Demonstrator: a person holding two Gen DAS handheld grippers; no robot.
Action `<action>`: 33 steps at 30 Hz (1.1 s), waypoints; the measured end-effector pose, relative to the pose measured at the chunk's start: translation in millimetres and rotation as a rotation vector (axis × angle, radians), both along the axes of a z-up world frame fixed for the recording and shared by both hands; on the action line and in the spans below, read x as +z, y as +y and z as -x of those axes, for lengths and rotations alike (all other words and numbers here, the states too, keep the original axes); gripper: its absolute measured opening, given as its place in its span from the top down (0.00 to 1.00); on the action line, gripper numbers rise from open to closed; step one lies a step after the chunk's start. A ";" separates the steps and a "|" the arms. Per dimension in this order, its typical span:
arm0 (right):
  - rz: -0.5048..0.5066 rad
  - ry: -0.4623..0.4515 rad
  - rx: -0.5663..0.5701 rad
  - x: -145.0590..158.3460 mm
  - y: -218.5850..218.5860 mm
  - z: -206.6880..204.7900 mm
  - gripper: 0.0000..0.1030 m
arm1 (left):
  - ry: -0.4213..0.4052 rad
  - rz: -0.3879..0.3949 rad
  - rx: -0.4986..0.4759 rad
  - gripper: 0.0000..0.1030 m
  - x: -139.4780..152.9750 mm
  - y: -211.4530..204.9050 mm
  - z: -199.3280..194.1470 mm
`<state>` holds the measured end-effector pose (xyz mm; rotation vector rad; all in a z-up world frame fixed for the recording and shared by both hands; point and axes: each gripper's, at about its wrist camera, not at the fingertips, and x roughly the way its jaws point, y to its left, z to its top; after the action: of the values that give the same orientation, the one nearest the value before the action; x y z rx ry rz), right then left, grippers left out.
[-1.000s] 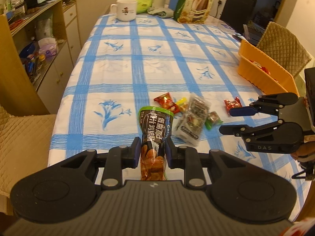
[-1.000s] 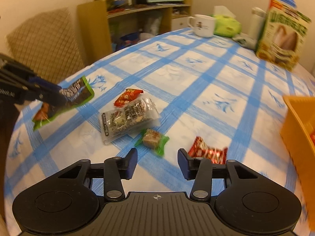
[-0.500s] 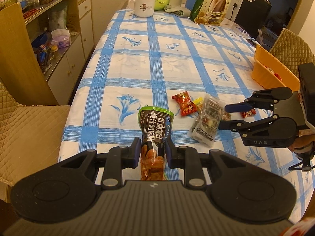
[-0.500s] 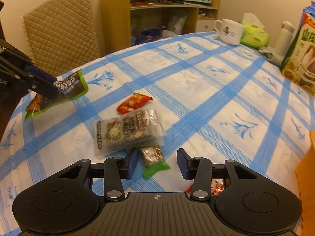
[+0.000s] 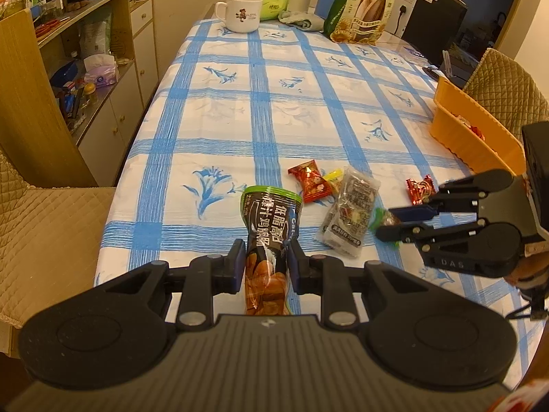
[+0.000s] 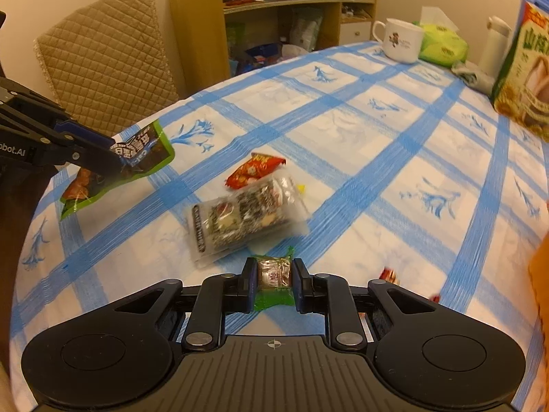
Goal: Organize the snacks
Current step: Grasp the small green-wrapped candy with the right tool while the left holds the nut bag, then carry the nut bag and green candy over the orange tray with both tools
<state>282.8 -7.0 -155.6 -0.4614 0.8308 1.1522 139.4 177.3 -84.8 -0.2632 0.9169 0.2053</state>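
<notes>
The blue-checked cotton-like tablecloth (image 5: 291, 103) looks soft and matt. The dark snack bag with green edge (image 5: 271, 226) is shiny plastic foil. The clear plastic packet (image 6: 247, 219) gleams. The orange plastic bin (image 5: 477, 130) has ribbed walls. The black plastic grippers look matt.

snack items on the table: one dark pouch (image 5: 271, 219), one clear multi-pack (image 5: 350, 214), two red wrapped candies (image 5: 310, 185), one yellow candy (image 5: 334, 175), one green-wrapped candy (image 6: 273, 274). one orange bin (image 5: 480, 137). one mug (image 5: 242, 12).
</notes>
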 end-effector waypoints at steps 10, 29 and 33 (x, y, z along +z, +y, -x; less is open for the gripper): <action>-0.039 0.101 -0.166 15.8 -46.7 20.3 0.79 | -0.028 0.009 -0.076 0.77 10.7 -23.1 -6.4; -0.149 0.126 -0.542 72.3 -183.7 27.4 0.79 | -0.104 0.038 -0.347 0.77 37.9 -125.5 -48.7; -0.163 0.115 -0.604 82.4 -209.0 22.7 0.79 | -0.121 0.040 -0.396 0.77 44.0 -149.7 -62.8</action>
<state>260.1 -216.0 -73.2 0.0022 0.8869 0.6788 202.2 27.6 -40.7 -0.1254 0.8357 -0.1927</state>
